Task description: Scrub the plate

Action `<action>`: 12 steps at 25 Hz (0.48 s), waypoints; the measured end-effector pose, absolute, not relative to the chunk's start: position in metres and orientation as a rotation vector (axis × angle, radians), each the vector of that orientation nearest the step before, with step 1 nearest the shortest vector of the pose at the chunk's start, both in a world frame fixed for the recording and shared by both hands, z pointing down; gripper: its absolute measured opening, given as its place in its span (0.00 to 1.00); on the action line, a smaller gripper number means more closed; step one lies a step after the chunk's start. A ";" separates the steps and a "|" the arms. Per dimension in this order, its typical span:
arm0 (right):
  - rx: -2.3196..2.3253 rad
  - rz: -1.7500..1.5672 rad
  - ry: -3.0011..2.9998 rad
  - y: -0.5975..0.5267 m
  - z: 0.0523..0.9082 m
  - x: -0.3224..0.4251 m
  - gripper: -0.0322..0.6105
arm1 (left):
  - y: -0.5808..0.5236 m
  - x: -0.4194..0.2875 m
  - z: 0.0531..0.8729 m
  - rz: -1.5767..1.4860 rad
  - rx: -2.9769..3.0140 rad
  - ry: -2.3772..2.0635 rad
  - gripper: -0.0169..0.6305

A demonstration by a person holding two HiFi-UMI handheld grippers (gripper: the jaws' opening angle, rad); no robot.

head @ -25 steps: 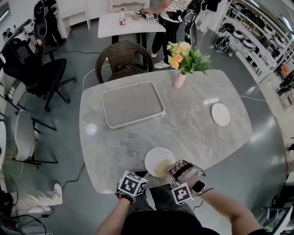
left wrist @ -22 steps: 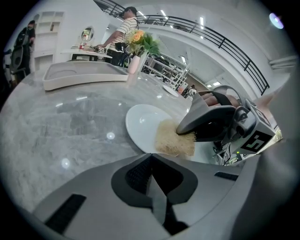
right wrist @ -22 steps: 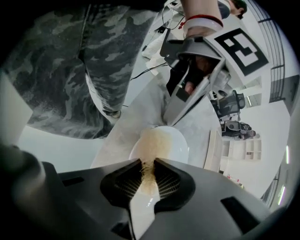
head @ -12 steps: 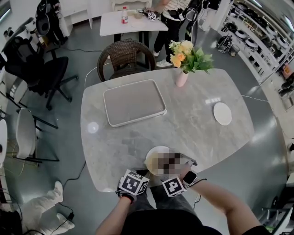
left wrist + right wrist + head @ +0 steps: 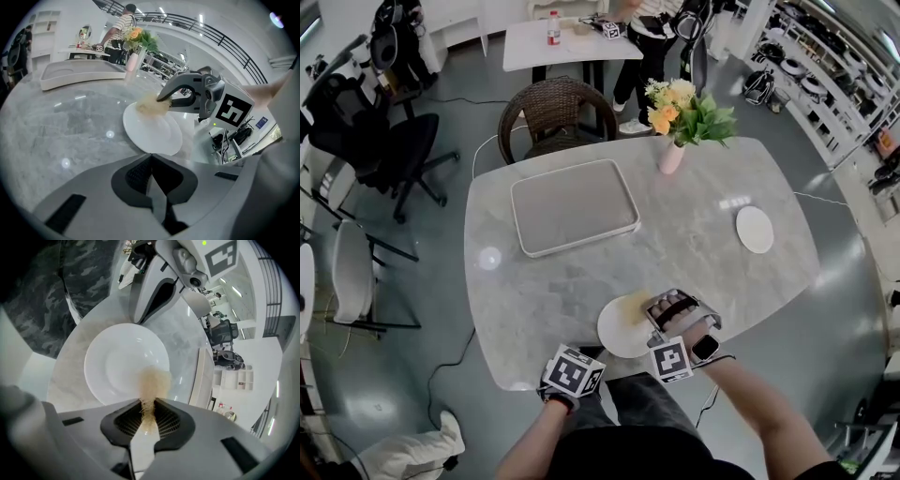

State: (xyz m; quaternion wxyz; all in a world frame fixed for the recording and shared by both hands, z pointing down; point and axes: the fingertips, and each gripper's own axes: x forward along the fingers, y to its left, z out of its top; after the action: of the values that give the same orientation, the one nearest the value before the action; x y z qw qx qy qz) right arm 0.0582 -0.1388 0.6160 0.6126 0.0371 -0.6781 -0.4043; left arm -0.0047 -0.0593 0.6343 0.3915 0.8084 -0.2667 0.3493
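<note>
A white plate lies at the near edge of the marble table. My right gripper is shut on a beige fibrous scrub pad and presses it on the plate's far right part. In the right gripper view the pad sticks out from between the jaws onto the plate. My left gripper is at the table's edge just left of the plate, shut and empty. The left gripper view shows its jaws closed, with the plate just ahead.
A grey-white tray lies at the table's far left. A pink vase of flowers stands at the far side and a small white dish at the right. A wicker chair stands behind the table.
My right gripper has slid the scrub pad across the plate, from its near part to its far right part. The left gripper has stayed in place.
</note>
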 end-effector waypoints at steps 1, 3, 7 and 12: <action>0.086 -0.926 -1.557 -0.136 0.616 0.065 0.15 | -0.059 -0.004 0.635 0.889 2.054 -0.674 0.05; 0.079 -0.912 -1.554 -0.128 0.616 0.077 0.15 | -0.059 -0.004 0.635 0.893 2.056 -0.669 0.05; 0.047 -0.884 -1.562 -0.105 0.618 0.096 0.15 | -0.060 -0.004 0.634 0.897 2.060 -0.661 0.05; 0.000 -0.892 -1.567 -0.075 0.616 0.109 0.15 | -0.059 -0.005 0.634 0.900 2.064 -0.653 0.05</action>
State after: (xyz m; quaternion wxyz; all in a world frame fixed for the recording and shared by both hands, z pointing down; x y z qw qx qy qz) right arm 0.1091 -0.0749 0.6160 0.6203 -0.0001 -0.6817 -0.3879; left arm -0.0046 -0.0589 0.6338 0.3882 0.8112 -0.2569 0.3539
